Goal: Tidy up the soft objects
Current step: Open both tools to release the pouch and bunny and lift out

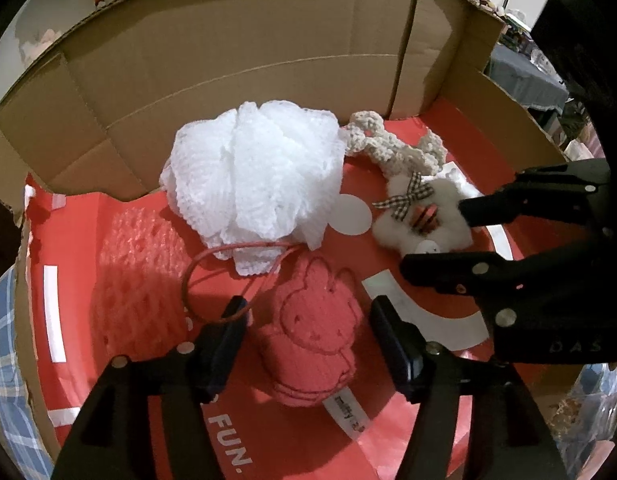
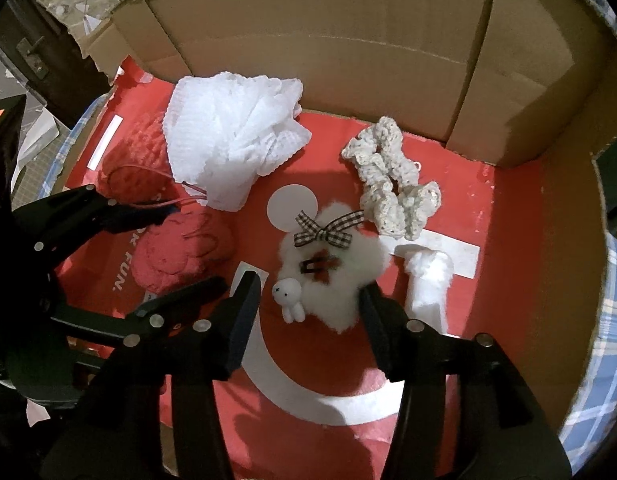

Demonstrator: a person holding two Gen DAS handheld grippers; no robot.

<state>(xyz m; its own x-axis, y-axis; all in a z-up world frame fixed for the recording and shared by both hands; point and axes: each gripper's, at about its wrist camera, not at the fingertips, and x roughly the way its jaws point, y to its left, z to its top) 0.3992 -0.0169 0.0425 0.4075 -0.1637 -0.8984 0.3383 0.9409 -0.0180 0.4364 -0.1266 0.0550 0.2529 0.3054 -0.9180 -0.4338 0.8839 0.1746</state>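
Observation:
A pink bunny-shaped sponge (image 1: pixel 312 332) (image 2: pixel 180 252) with a pink cord loop (image 1: pixel 190 276) lies on the red floor of a cardboard box (image 1: pixel 268 40). My left gripper (image 1: pixel 308 312) (image 2: pixel 188 246) is open, a finger on each side of the sponge with small gaps. A white fluffy flower clip (image 2: pixel 356 256) (image 1: pixel 392 226) with a checked bow and a tiny white bunny (image 2: pixel 290 296) lies to the right. My right gripper (image 2: pixel 308 286) (image 1: pixel 436 236) straddles it, open, its right finger at the fluff's edge.
In the box lie a white mesh bath pouf (image 1: pixel 256 176) (image 2: pixel 232 136), a cream crochet scrunchie (image 1: pixel 388 144) (image 2: pixel 392 188), a pink foam net (image 1: pixel 140 248) and a white fluffy piece (image 2: pixel 426 280). Tall cardboard walls (image 2: pixel 348 40) close the far side. Blue checked cloth (image 2: pixel 612 320) lies outside.

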